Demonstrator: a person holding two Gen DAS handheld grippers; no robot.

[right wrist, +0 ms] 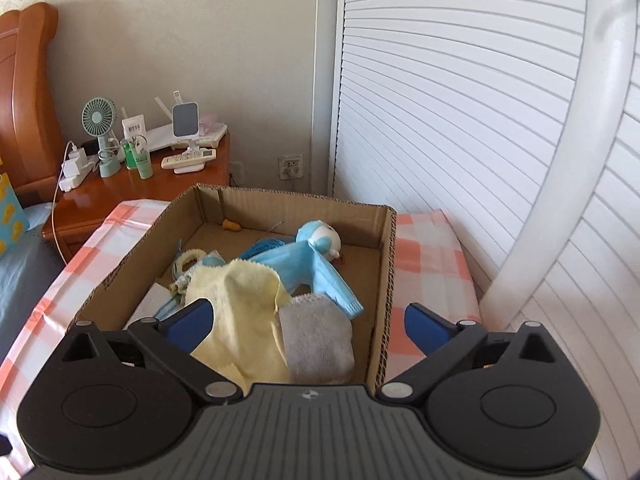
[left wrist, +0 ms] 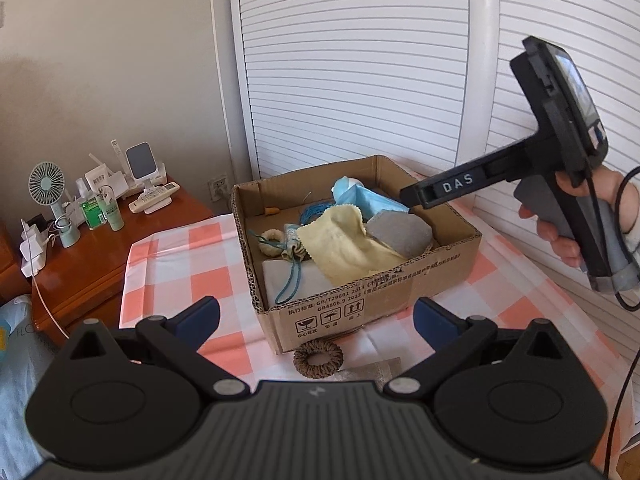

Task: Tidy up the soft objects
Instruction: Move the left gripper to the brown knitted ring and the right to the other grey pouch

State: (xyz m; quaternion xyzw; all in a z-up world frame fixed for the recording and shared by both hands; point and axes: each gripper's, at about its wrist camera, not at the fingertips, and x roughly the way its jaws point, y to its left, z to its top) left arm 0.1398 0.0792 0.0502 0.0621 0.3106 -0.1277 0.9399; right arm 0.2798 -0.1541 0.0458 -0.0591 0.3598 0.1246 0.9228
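A plain wall (right wrist: 200, 40) stands far ahead of the tongs. White slatted doors (right wrist: 460, 120) fill the right side. A brown nightstand (right wrist: 168, 184) sits ahead to the left, by a wooden headboard (right wrist: 28, 92). Daylight fills the room.

1. The left gripper (left wrist: 316, 320) is held above the checked tablecloth (left wrist: 176, 264) with its blue-padded jaws spread wide and nothing between them
2. A cardboard box (left wrist: 372, 300) sits on the cloth; it contains a yellow cloth (left wrist: 344, 248), a grey cloth (left wrist: 400, 232), a blue face mask (left wrist: 372, 200) and a pale woven ring (left wrist: 274, 242)
3. A brown woven ring (left wrist: 318, 358) lies on the cloth just outside the box's near wall
4. The right gripper (left wrist: 412, 196), held in a hand (left wrist: 576, 216), reaches over the box's right rim; its finger state cannot be determined
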